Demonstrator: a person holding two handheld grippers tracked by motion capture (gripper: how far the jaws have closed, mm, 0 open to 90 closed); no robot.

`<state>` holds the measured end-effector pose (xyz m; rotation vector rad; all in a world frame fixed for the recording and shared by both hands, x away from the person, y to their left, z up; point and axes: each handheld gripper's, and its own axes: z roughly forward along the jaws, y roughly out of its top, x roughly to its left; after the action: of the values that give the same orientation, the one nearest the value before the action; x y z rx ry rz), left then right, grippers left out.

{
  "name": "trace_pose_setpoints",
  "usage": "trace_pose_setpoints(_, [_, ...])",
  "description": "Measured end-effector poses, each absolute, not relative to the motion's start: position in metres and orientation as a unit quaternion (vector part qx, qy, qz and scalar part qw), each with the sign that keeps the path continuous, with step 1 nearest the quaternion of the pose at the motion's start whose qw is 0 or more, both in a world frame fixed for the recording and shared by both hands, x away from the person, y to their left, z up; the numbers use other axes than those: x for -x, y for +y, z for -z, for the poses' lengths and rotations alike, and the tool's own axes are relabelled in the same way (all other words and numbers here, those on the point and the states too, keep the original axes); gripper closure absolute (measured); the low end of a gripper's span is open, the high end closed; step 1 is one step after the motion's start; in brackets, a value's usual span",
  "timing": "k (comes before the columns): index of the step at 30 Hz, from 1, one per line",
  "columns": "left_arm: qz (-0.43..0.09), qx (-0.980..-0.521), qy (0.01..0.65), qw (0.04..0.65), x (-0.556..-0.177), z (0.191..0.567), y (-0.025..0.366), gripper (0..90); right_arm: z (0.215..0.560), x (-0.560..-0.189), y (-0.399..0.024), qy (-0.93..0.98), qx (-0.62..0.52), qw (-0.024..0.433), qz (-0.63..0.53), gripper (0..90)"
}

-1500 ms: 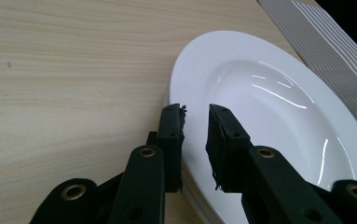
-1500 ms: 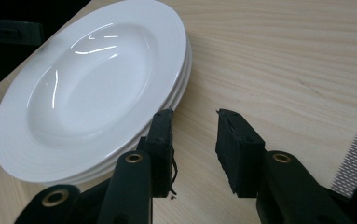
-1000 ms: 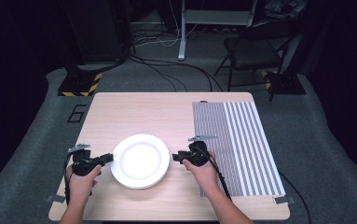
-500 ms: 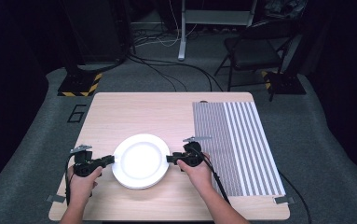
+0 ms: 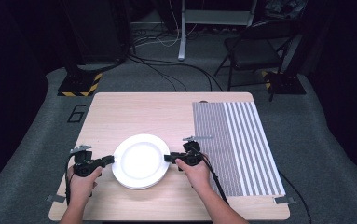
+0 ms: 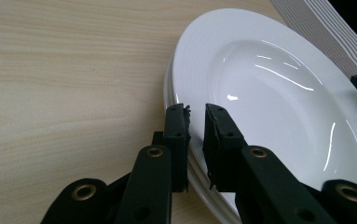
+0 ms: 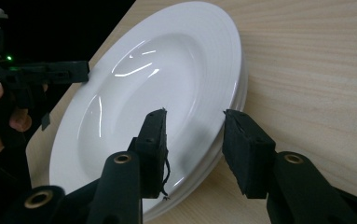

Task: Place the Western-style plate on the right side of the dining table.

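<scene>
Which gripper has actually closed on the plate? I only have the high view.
Observer: The left gripper. Its jaws stand nearly together, with the rim of the top plate between them.
Operator: And the right?
Observer: The right gripper is open. One jaw is over the plate's inside and the other is outside its rim.
Operator: Is it a single plate?
Observer: No, it is a stack. Lower rims show under the top one, so there are at least two plates.
</scene>
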<state>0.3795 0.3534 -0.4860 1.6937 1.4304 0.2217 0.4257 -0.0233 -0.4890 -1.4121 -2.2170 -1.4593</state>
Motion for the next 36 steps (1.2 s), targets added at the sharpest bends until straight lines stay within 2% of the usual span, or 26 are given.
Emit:
trace_pose_setpoints(7, [-0.090,-0.681,0.576,0.443,-0.379,0.487,0.354,79.6,0.490,-0.427,-0.026,-0.732,0.476,0.092,0.479,59.7])
trace_pose_setpoints(16, [-0.087,-0.678,0.578,0.445,-0.380,0.487,0.353,79.8,0.495,-0.428,-0.022,-0.733,0.483,0.100,0.468,57.8])
trace_pose_setpoints(23, [-0.093,-0.681,0.575,0.443,-0.380,0.487,0.351,81.0,0.493,-0.430,-0.026,-0.715,0.499,0.125,0.473,61.6])
trace_pose_setpoints(36, [-0.087,-0.684,0.570,0.446,-0.380,0.488,0.348,83.2,0.490,-0.430,-0.033,-0.697,0.509,0.155,0.481,62.3])
